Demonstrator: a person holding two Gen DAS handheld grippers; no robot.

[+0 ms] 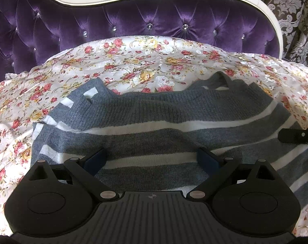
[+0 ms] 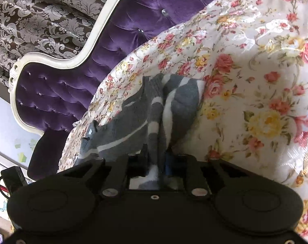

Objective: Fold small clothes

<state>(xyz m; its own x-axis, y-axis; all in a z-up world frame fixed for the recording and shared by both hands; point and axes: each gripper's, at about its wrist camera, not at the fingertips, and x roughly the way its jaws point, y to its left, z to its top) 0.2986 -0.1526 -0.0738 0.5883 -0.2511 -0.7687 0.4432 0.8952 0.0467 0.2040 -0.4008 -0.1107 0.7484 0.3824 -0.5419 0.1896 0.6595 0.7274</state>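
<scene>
From twelve to nine o'clock of the striped sweater (image 1: 154,126), the floral sheet (image 1: 133,65) lies bare and passable. Beyond it at twelve o'clock, the tufted purple headboard (image 1: 133,20) blocks the way.

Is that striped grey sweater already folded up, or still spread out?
Mostly spread: the sweater lies wide across the floral sheet, only its right edge bunched in the right gripper.

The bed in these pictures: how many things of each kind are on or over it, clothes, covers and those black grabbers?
Clothes: 1, the grey and white striped sweater.
Covers: 1, the floral bedspread.
Grabbers: 2, the left gripper, open over the sweater, and the right gripper, shut on a bunched edge of it.
Total: 4.
</scene>
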